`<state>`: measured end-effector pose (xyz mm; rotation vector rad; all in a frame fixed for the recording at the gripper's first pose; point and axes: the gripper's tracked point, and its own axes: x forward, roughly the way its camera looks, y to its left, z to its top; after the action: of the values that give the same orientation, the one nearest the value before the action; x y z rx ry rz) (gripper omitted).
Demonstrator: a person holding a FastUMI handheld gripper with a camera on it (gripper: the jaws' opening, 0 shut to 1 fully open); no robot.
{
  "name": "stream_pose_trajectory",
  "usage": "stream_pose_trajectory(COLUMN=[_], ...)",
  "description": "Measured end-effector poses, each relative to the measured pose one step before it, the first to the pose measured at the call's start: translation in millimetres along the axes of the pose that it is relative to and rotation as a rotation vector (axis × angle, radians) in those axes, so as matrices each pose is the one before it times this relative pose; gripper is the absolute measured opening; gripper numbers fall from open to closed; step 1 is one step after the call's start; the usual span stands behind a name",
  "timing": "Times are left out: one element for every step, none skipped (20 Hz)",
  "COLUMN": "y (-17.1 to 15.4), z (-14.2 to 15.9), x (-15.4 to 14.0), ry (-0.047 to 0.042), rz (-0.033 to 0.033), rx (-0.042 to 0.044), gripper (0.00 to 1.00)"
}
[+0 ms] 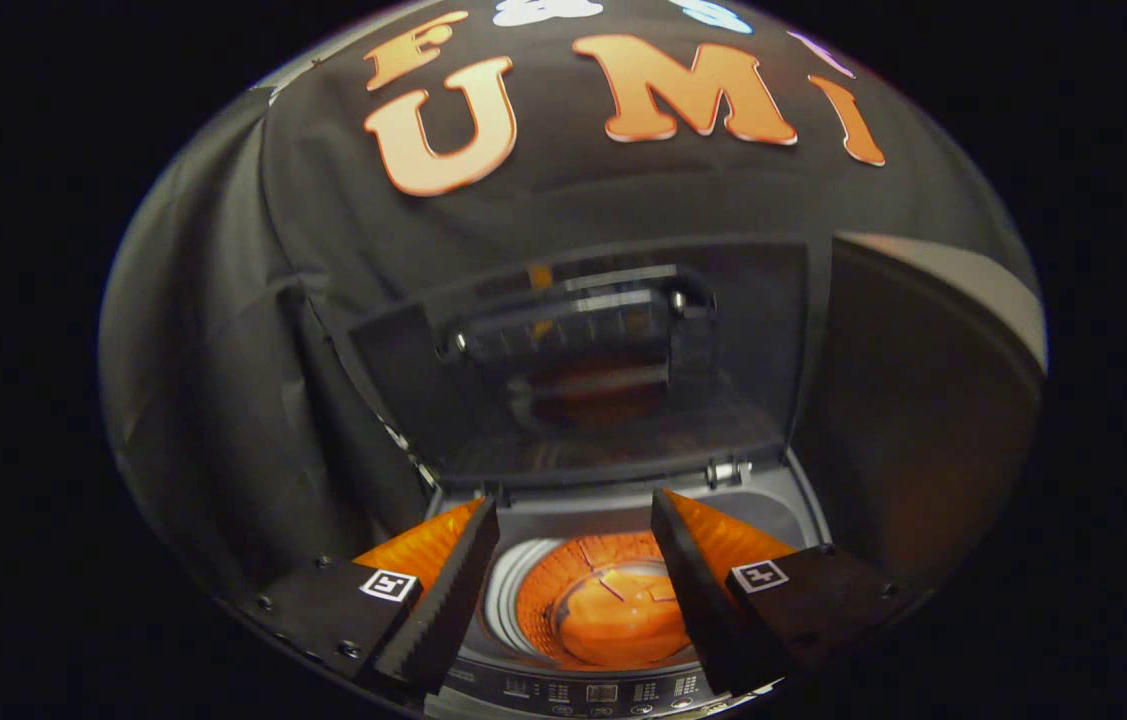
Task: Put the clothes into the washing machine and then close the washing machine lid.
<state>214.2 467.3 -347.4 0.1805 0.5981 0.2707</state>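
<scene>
Fingers (468, 590) spread and empty above washing machine (803, 510), orange clothes (618, 620) already in drum, lid (583, 350) upright beyond (loading judged done; next, reach lid's top edge, swing shut).

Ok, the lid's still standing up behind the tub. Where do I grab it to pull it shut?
Take the lid by its free top edge, coming from the front over the drum. It stands upright, hinged at its base behind the opening, so the top swings forward. The gripper is open, fingers apart and holding nothing.
</scene>
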Motion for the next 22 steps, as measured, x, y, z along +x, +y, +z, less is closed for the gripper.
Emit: stream_pose_trajectory(y=[-0.45, -0.43, 2.64, -2.84, -5.87, -5.68, -1.88, -1.84, -3.18, -5.05, -4.0, -3.15, -3.76, -5.57, -4.83, -4.79, -3.51, -3.17, -1.6, -1.52, -1.27, -0.09], z=[20.68, 22.4, 24.64, 24.12, 24.62, 22.77, 6.85, 8.42, 2.69, 2.65, -0.47, 1.97, -4.5, -3.81, -2.39, -1.47, -0.84, 1.34, 0.54, -1.42, -4.45, -4.73], x=[-9.02, -6.95, -4.25, 1.7, 3.12, 8.2, 11.01, 11.76, 14.25, 12.51, 11.49, 9.82, 10.63, 9.93, 7.75, 6.87, 5.52, 6.43, 4.56, 6.22, 5.07, 4.32], ry=[-0.0406, -0.04216, -0.04129, -0.02613, -0.01944, -0.00922, -0.00591, -0.00026, 0.00172, 0.00783, 0.01006, 0.00383, 0.01614, 0.01635, 0.01215, 0.00921, 0.00496, -0.00069, -0.00091, 0.00759, 0.01218, 0.01608], rz=[0.00683, 0.0052, 0.00379, -0.00648, -0.0123, -0.00482, 0.00382, 0.00034, -0.00164, -0.01273, -0.00673, -0.00828, -0.00837, -0.01285, -0.01471, -0.01421, -0.01008, -0.01042, -0.00815, -0.00469, -0.00152, -0.00273], rx=[-0.00279, -0.00619, -0.01504, -0.0224, -0.0202, -0.01129, -0.00553, -0.00098, -0.00668, -0.008, -0.0056, -0.00107, -0.00525, -0.00494, -0.00376, -0.00115, -0.00092, -0.00316, -0.00845, -0.00836, -0.00546, 0.00083], gripper=[0.98, 0.98, 0.98, 0.98, 0.98, 0.98, 0.98, 0.98, 0.98, 0.98, 0.98, 0.98, 0.98, 0.98, 0.99, 0.99, 0.98, 0.99, 0.98, 0.98, 0.99, 0.99])
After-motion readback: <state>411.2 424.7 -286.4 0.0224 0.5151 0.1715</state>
